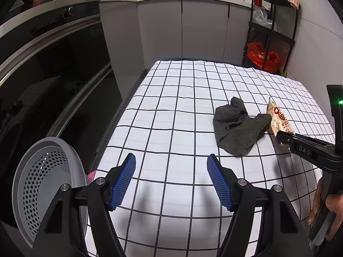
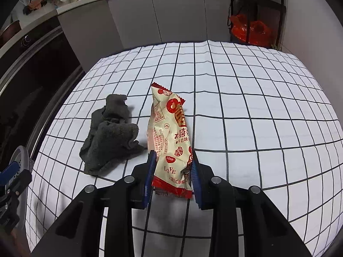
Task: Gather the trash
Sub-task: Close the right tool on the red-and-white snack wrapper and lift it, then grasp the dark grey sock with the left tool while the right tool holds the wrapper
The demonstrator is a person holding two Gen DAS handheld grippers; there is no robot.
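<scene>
Bin (image 1: pixel 46 184): grey perforated basket at the table's (image 1: pixel 171 107) left edge, rim tipped toward the left gripper (image 1: pixel 171 182). Looks like the drop target, my guess.

L gripper: fingers spread wide, nothing between them, hovering over bare check cloth near the bin. Keep it parked; could steady the bin rim if it tips.

Dark grey rag (image 2: pixel 109 132): crumpled, just left of the wrapper, near or touching its edge in the left wrist view. Not obviously trash, leave it.

Snack wrapper (image 2: pixel 171 137): cream/red, far end standing up off the table, near end between the right gripper (image 2: pixel 172 171) fingers. R fingers pinching it at the lower third, film visibly bowed between the pads.

Doing this step well, IMO:
- grip looks shallow-ish on crinkly film, so lift slow and check it doesn't slip
- go up first, clear the rag so it doesn't drag along
- carry left over the rag, not through it
- release only once the wrapper is inside the bin rim
</scene>
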